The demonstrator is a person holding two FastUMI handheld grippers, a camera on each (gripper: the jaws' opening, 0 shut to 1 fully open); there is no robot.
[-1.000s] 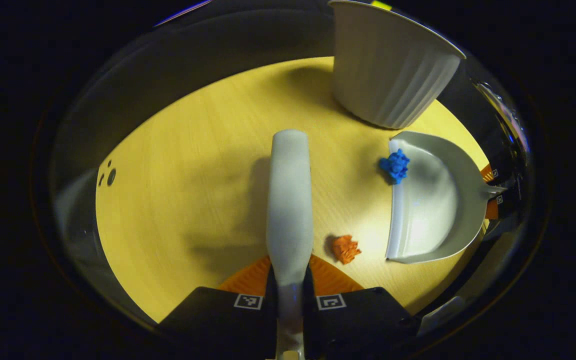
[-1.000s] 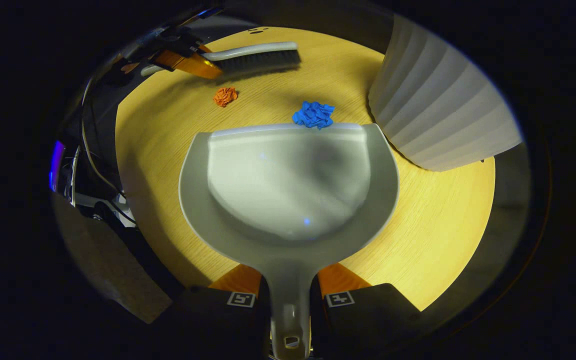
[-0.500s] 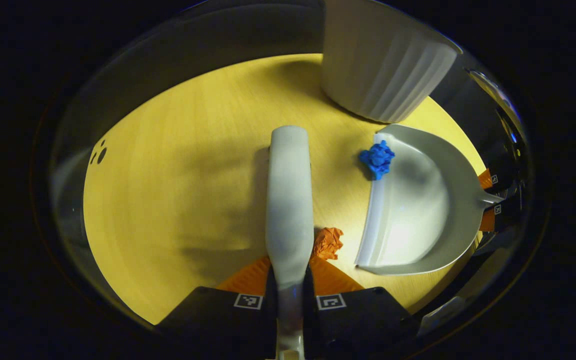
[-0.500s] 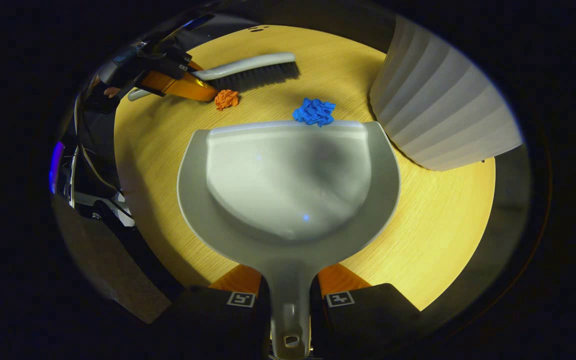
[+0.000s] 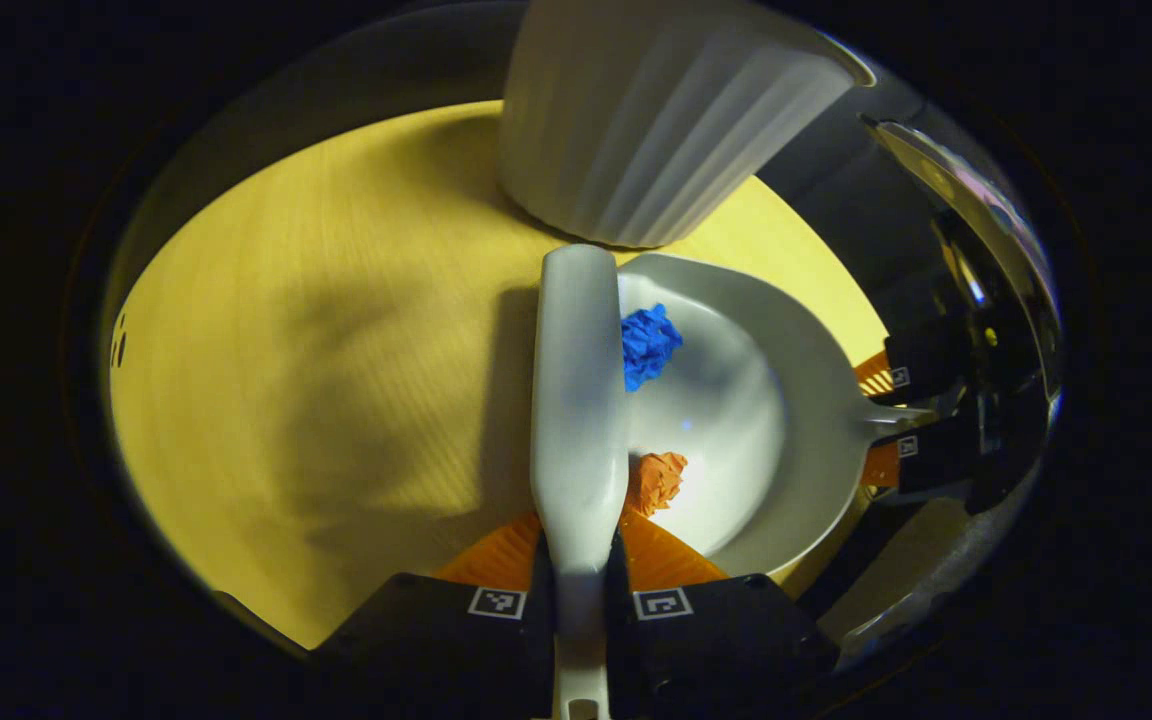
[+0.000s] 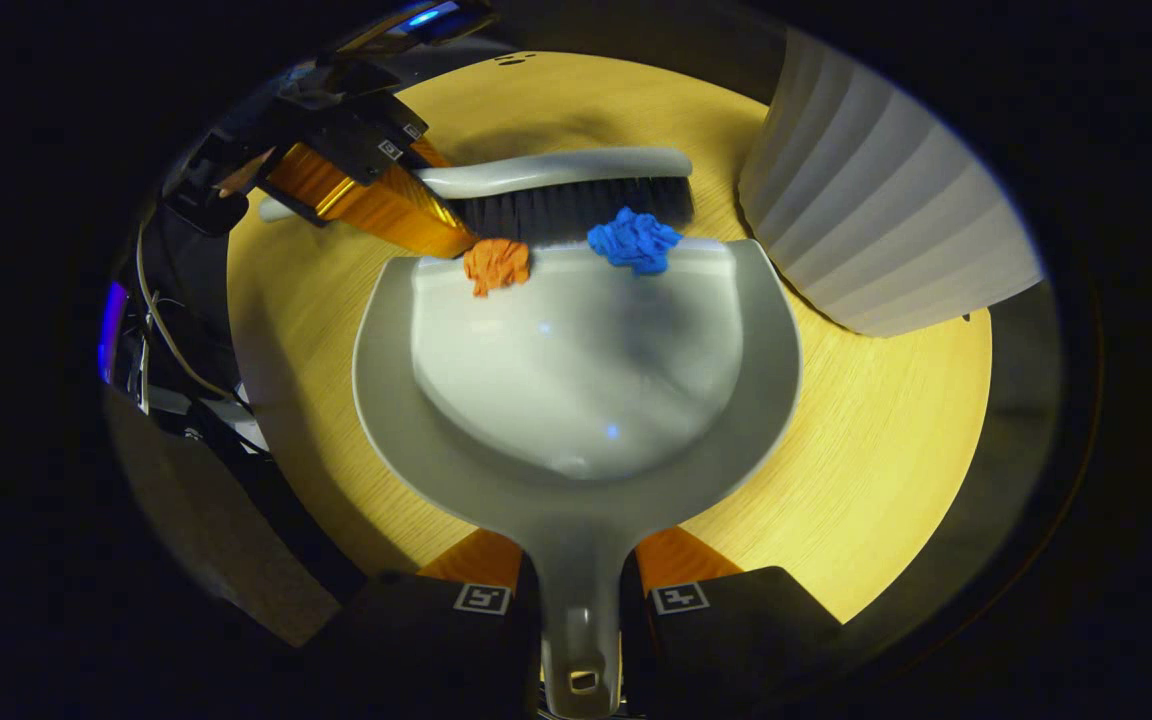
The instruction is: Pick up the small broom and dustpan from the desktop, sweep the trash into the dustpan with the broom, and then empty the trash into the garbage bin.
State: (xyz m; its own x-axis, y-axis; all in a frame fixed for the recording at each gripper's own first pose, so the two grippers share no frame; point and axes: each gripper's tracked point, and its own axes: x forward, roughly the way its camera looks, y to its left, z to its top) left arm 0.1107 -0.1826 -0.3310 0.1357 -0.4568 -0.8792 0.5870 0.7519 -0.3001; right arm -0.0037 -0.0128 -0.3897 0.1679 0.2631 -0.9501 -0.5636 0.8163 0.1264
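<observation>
Now, mid-sweep, both jaws clenched, broom [image 6: 556, 185] ahead of dustpan [image 6: 576, 380] nudging two paper wads [image 6: 633, 240] over its lip; push deeper next.

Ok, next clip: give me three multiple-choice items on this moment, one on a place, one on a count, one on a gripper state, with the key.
1. Where is the blue paper wad?
A. at the dustpan's front lip, against the bristles
B. inside the garbage bin
C. by the dustpan's handle

2. How many crumpled wads are there?
A. one
B. two
C. four

3. What is the right gripper doing?
A. hanging open
B. shut on the broom
C. shut on the dustpan handle

Key: 1 A, it lies on the lip with the broom right behind it. 2 B, the blue one plus an orange wad. 3 C, both fingers press the handle between them.
</observation>
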